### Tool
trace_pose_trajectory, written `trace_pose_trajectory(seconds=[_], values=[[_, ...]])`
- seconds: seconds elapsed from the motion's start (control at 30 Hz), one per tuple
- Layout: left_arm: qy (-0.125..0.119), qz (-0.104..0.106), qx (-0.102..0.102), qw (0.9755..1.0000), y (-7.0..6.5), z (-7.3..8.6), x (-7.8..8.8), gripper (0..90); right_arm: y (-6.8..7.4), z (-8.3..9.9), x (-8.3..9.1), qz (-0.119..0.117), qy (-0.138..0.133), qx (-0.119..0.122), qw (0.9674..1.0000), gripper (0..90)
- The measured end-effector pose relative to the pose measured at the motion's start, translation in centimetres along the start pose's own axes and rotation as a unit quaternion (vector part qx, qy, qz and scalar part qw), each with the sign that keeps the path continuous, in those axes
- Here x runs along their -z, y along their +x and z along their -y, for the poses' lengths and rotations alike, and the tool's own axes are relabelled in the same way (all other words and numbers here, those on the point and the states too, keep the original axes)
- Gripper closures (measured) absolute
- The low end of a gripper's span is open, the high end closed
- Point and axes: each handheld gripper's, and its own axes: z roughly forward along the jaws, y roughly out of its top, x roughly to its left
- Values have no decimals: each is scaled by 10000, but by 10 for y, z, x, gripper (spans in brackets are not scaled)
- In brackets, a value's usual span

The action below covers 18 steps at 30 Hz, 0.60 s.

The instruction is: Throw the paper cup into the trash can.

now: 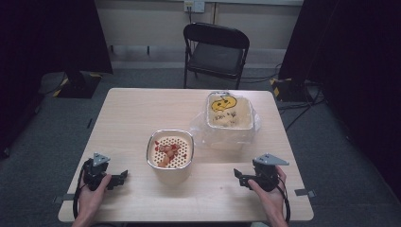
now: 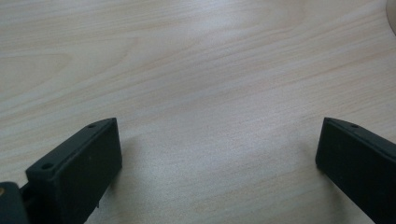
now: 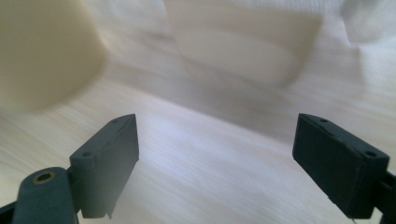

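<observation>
both black grippers (image 1: 124, 177) (image 1: 238, 176) spread wide over pale woodgrain table (image 1: 132, 113), near perforated strainer (image 1: 170, 150)

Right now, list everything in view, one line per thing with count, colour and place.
Table: one, light wood, centre of the high view.
Strainer tub: one, cream with a metal rim and a perforated insert holding red and orange pieces, mid-table near the front.
Bagged tub: one, cream, lined with clear plastic, yellow item inside, back right of the table.
Chair: one, black, folding, behind the table.
Wall socket: one, white, on the far wall.
Floor cables: several, black, on the grey carpet at right.
Hands: two, at the table's front edge.
Left tool: one, black, jaws wide apart, front left.
Right tool: one, black, jaws wide apart, front right.
</observation>
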Motion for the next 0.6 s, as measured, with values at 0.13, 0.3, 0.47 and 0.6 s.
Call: trace_pose_trajectory(seconds=[0.13,0.3,0.47,0.6], values=[[1,2,1,10000,0,0,0,0,-7,7,-9,-2,292,6,9996,143],[2,3,2,10000,0,0,0,0,-11,18,-19,213,552,20,9982,143],[0,0,-1,10000,0,0,0,0,-12,24,-26,438,701,80,9965,138],[1,-1,-1,10000,0,0,0,0,-11,28,-27,490,530,126,9973,114]])
